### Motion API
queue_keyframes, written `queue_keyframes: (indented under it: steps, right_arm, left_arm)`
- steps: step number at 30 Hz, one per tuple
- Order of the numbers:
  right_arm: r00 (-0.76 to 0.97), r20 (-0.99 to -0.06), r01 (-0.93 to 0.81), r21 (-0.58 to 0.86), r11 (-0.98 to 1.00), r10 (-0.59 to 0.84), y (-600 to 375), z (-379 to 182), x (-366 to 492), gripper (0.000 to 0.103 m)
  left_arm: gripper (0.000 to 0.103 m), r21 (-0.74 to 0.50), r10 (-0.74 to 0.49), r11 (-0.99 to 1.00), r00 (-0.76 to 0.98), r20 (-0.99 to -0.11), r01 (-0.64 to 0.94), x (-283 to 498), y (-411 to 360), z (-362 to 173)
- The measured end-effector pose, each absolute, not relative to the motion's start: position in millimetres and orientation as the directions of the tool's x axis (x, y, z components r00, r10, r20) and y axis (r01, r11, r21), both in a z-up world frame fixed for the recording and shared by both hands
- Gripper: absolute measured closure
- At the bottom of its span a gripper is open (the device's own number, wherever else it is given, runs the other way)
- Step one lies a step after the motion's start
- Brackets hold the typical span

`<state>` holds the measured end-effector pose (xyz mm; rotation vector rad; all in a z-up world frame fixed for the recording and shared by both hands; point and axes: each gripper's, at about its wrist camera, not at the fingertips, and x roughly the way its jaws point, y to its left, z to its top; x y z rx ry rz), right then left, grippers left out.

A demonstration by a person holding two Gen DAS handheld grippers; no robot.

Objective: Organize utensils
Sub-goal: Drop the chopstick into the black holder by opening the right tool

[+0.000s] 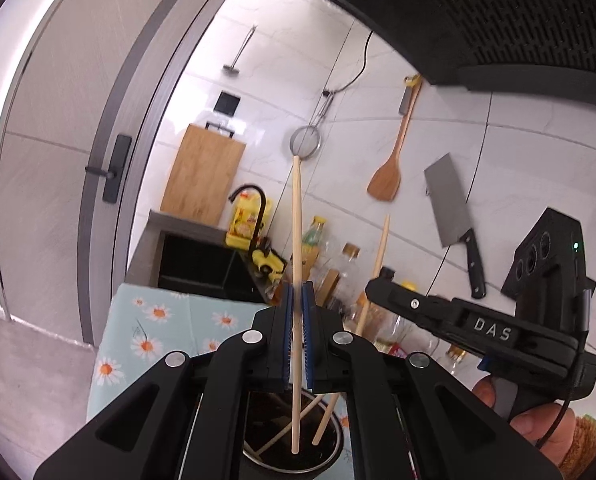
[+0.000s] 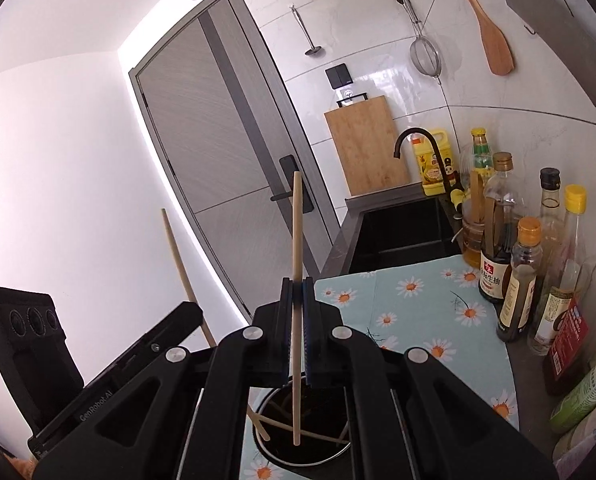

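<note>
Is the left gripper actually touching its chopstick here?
Touching. Left wrist view: the left gripper pads are closed flat against the chopstick, no gap either side.

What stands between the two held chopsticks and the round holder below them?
Nothing visible. The left gripper and the right gripper each hold a chopstick with its lower tip already inside the holder, among loose chopsticks.

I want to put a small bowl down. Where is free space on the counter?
The daisy cloth is bare between the sink and the chopstick holder. The right edge is crowded with bottles. Both grippers, left and right, hold chopsticks above the holder.
</note>
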<state>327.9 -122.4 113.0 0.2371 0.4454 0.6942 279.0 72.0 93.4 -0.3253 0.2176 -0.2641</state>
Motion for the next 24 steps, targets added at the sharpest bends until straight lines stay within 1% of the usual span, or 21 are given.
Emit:
queue_keyframes:
  steps: [6, 9, 12, 15, 17, 18, 19, 21, 24]
  right_arm:
    - [0.663, -0.352, -0.551, 0.368, 0.749, 0.661, -120.0, 92.5, 334.4, 0.097]
    - [0.655, -0.359, -0.553, 0.372, 0.746, 0.665, -119.9, 86.1, 333.3, 0.087]
    - [0.651, -0.366, -0.547, 0.382, 0.745, 0.665, -121.9, 83.2, 332.4, 0.087]
    - [0.653, -0.363, -0.540, 0.393, 0.745, 0.665, -125.6, 84.1, 331.1, 0.078]
    - [0.656, -0.359, -0.538, 0.394, 0.745, 0.663, -128.2, 87.0, 328.7, 0.077]
    - [0.658, -0.357, -0.539, 0.392, 0.746, 0.663, -129.2, 88.5, 326.5, 0.077]
    - [0.659, -0.356, -0.540, 0.390, 0.746, 0.663, -130.2, 90.1, 323.9, 0.077]
    - [0.662, -0.354, -0.538, 0.389, 0.748, 0.661, -132.4, 92.9, 319.6, 0.077]
    - [0.665, -0.350, -0.538, 0.387, 0.749, 0.659, -136.7, 96.7, 310.5, 0.076]
  left_arm:
    - [0.099, -0.335, -0.293, 0.919, 0.930, -0.222, 0.210, 286.9, 68.9, 71.8]
    - [0.098, -0.341, -0.291, 0.918, 0.926, -0.240, 0.200, 286.2, 70.5, 64.3]
    - [0.098, -0.345, -0.296, 0.917, 0.921, -0.251, 0.201, 283.9, 71.7, 61.9]
    - [0.097, -0.343, -0.294, 0.919, 0.919, -0.261, 0.196, 281.0, 72.7, 61.3]
    - [0.097, -0.346, -0.289, 0.919, 0.922, -0.258, 0.191, 278.3, 74.5, 62.3]
    - [0.093, -0.347, -0.287, 0.919, 0.923, -0.258, 0.188, 276.4, 75.5, 63.6]
    - [0.079, -0.346, -0.281, 0.921, 0.923, -0.264, 0.181, 275.9, 76.0, 64.8]
    - [0.068, -0.351, -0.277, 0.920, 0.923, -0.267, 0.174, 271.9, 77.4, 67.5]
    - [0.067, -0.341, -0.264, 0.925, 0.927, -0.265, 0.166, 263.9, 77.7, 73.0]
